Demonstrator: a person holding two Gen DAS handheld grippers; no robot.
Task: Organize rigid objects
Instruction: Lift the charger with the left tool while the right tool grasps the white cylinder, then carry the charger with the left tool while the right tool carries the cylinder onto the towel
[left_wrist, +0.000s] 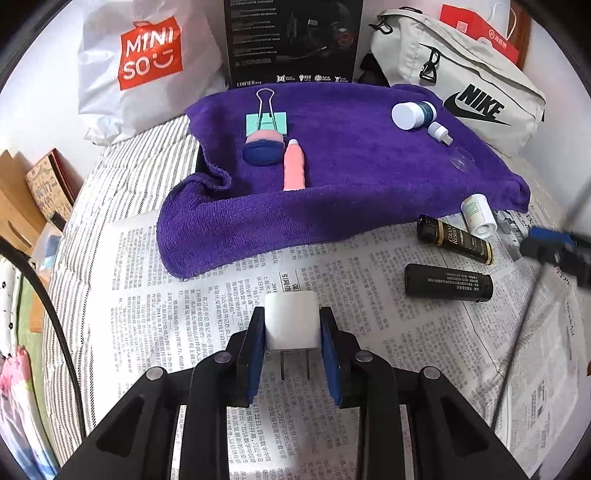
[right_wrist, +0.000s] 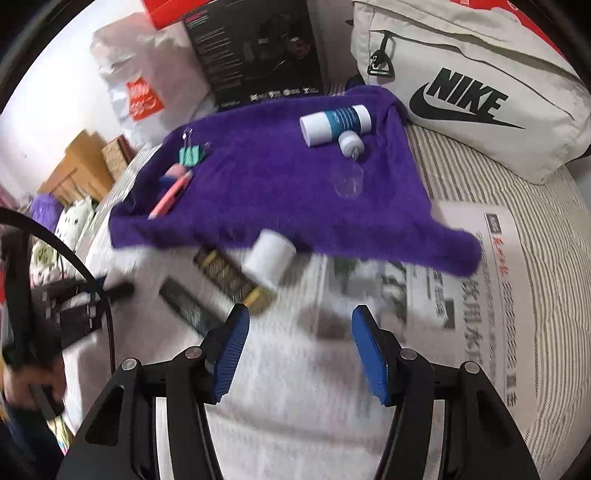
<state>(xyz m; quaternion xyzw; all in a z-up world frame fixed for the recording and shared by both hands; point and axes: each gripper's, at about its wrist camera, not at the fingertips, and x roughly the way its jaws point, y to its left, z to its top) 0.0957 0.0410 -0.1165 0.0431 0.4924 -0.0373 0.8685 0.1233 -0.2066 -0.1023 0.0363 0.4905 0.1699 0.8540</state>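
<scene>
Charger first: a small white plastic plug-in cube (left_wrist: 291, 320) with two metal prongs sits clamped between the blue pads of the left hand-held gripper (left_wrist: 291, 332), prongs pointing back toward the handle, carried above the printed newspaper sheet (left_wrist: 207, 295) spread on the striped bed (left_wrist: 147, 155).

Ahead of that hand-held gripper lies the purple terry towel (left_wrist: 351, 177), which seems to be the collecting place. On it already rest a mint-green binder clip with wire handles (left_wrist: 266, 120), a pink-and-navy rounded eraser-like piece (left_wrist: 263, 149), a pink plastic utility knife (left_wrist: 294, 166), a white-capped blue bottle (left_wrist: 413, 113), a small white spray head (left_wrist: 439, 132) and a clear plastic cap (left_wrist: 461, 158).

Still off the towel, ahead and to the right of the left hand-held gripper on the newspaper, are a small white pill bottle (left_wrist: 478, 215), a black tube with gold lettering (left_wrist: 456, 240) and a plain black cylinder (left_wrist: 448, 285).

The right hand-held gripper (right_wrist: 300, 341) stands moderately wide and empty, with the white pill bottle just ahead of it; that view is blurred.

By this reading, roughly half is sorted: the charger is in transit and three items remain.
</scene>
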